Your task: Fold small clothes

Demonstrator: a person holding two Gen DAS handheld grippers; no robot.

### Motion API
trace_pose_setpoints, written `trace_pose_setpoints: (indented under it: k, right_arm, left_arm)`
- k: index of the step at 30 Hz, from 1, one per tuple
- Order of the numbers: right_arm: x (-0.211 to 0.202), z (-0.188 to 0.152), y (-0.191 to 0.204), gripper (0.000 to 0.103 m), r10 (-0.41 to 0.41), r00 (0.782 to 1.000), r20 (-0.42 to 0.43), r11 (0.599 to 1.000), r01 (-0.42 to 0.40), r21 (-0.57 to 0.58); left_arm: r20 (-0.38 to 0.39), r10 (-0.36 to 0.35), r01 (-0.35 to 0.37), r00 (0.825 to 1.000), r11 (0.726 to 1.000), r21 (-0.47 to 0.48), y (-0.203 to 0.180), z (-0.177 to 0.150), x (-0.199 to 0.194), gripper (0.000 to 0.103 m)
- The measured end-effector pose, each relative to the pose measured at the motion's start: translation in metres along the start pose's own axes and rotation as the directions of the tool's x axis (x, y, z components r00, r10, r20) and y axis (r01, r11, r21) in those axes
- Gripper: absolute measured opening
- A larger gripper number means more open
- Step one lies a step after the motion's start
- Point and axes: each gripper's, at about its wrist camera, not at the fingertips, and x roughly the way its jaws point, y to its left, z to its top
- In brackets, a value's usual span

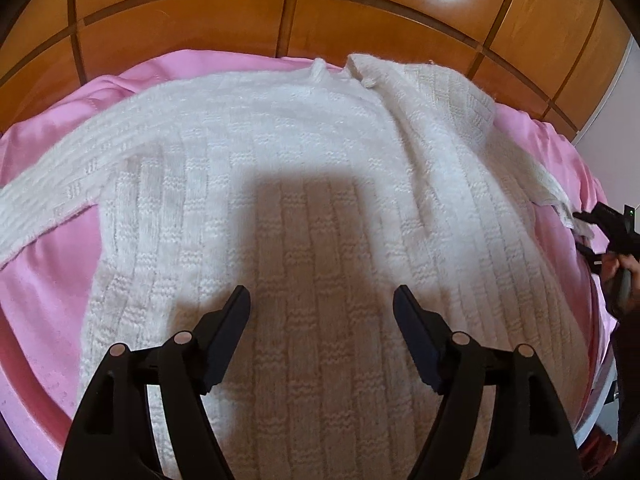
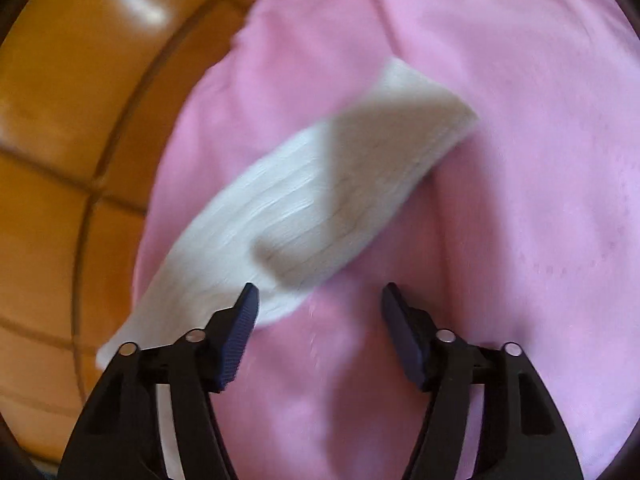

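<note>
A white knitted sweater [image 1: 304,184] lies spread flat on a pink sheet [image 1: 52,280]. One sleeve stretches out to the left; the other [image 1: 512,160] runs down the right side. My left gripper [image 1: 322,300] hovers open over the sweater's body, nothing between its fingers. In the blurred right wrist view, that white sleeve [image 2: 320,200] lies diagonally on the pink sheet [image 2: 500,160]. My right gripper [image 2: 316,300] stands open just above and in front of it, holding nothing. The right gripper [image 1: 600,224] also shows at the right edge of the left wrist view, beside the sleeve's cuff.
A wooden panelled headboard [image 1: 320,12] rises behind the bed, and appears on the left in the right wrist view as wood panelling [image 2: 60,160]. A person's hand [image 1: 624,276] holds the right gripper at the bed's right edge.
</note>
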Motion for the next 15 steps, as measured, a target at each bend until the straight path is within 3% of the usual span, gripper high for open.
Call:
trace_pose_setpoints:
  k: [1, 4, 5, 8, 10, 12, 13, 15]
  right_arm:
    - [0.002, 0.003, 0.002, 0.052, -0.007, 1.0, 0.025, 1.0, 0.007, 0.008]
    - [0.012, 0.019, 0.022, 0.006, -0.055, 0.998, 0.026, 0.997, 0.056, -0.053]
    - [0.013, 0.024, 0.031, 0.006, -0.093, 0.995, 0.034, 0.991, 0.096, -0.091]
    - [-0.019, 0.048, 0.058, 0.005, -0.129, 0.973, 0.19, 0.964, 0.168, -0.206]
    - [-0.037, 0.064, 0.067, 0.005, -0.198, 0.938, 0.286, 0.936, 0.267, -0.228]
    - [-0.036, 0.083, 0.066, 0.005, -0.313, 0.887, 0.341, 0.89, 0.399, -0.221]
    - [-0.032, 0.09, 0.06, 0.005, -0.319, 0.896, 0.308, 0.898, 0.39, -0.205]
    - [-0.023, 0.093, 0.057, 0.005, -0.262, 0.938, 0.226, 0.923, 0.312, -0.224]
  left_arm:
    - [-0.005, 0.003, -0.003, 1.0, 1.0, -0.006, 0.002, 0.0, 0.001, 0.075]
    - [-0.015, 0.007, -0.008, 1.0, 1.0, -0.022, 0.004, -0.003, 0.005, 0.075]
    - [-0.015, 0.011, -0.011, 1.0, 1.0, -0.02, 0.003, -0.003, 0.005, 0.075]
    - [-0.013, 0.013, -0.013, 1.0, 1.0, -0.003, -0.001, -0.003, 0.005, 0.076]
    - [-0.019, 0.02, -0.02, 1.0, 1.0, 0.005, -0.003, -0.004, 0.008, 0.077]
    - [-0.019, 0.021, -0.021, 1.0, 1.0, 0.011, -0.005, -0.005, 0.008, 0.078]
    - [-0.018, 0.023, -0.023, 1.0, 1.0, 0.015, -0.005, -0.005, 0.008, 0.078]
    - [-0.018, 0.018, -0.018, 1.0, 1.0, 0.007, -0.003, -0.006, 0.006, 0.078]
